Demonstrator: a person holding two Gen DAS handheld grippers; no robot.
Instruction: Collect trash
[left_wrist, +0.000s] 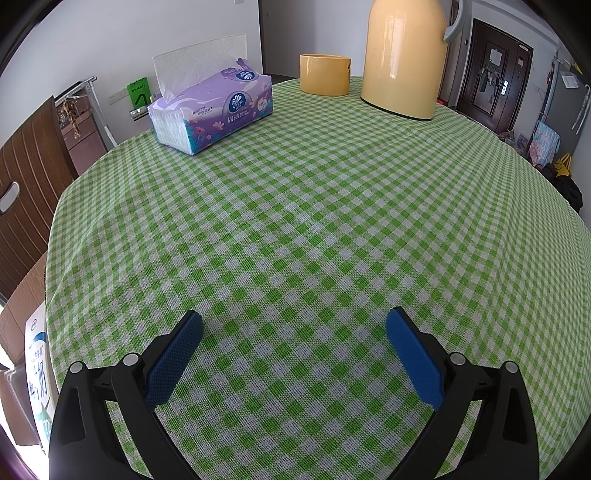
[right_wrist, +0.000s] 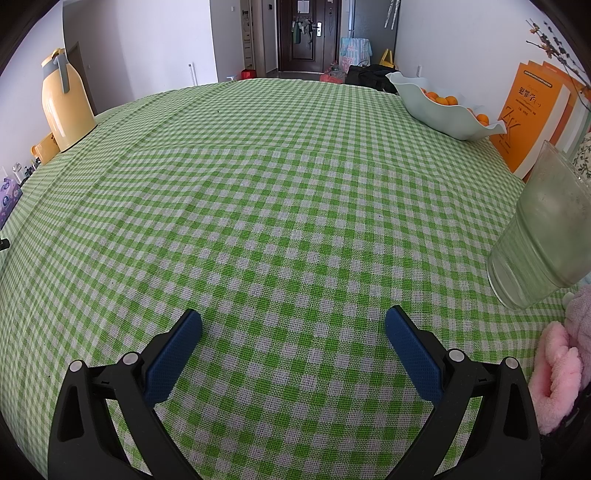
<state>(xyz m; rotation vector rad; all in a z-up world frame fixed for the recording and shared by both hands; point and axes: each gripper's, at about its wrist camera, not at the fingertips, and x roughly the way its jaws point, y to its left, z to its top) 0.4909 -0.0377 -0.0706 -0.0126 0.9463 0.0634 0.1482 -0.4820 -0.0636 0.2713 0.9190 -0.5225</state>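
My left gripper (left_wrist: 294, 325) hangs open over the green checked tablecloth (left_wrist: 295, 221), with nothing between its blue pads. My right gripper (right_wrist: 293, 325) is open too, low over the same cloth (right_wrist: 258, 184), and holds nothing. No scrap or wrapper shows on the cloth in either view. A purple pack of tissues (left_wrist: 212, 110) lies at the far left of the left wrist view, a white sheet sticking up from it.
A yellow thermos jug (left_wrist: 402, 55) and a yellow cup (left_wrist: 324, 74) stand at the far side. A clear plastic cup (right_wrist: 543, 236), a fruit bowl with oranges (right_wrist: 443, 107), orange books (right_wrist: 532, 114) and a pink plush thing (right_wrist: 561, 362) sit at the right. A cardboard box (left_wrist: 26, 332) stands beside the table's left edge.
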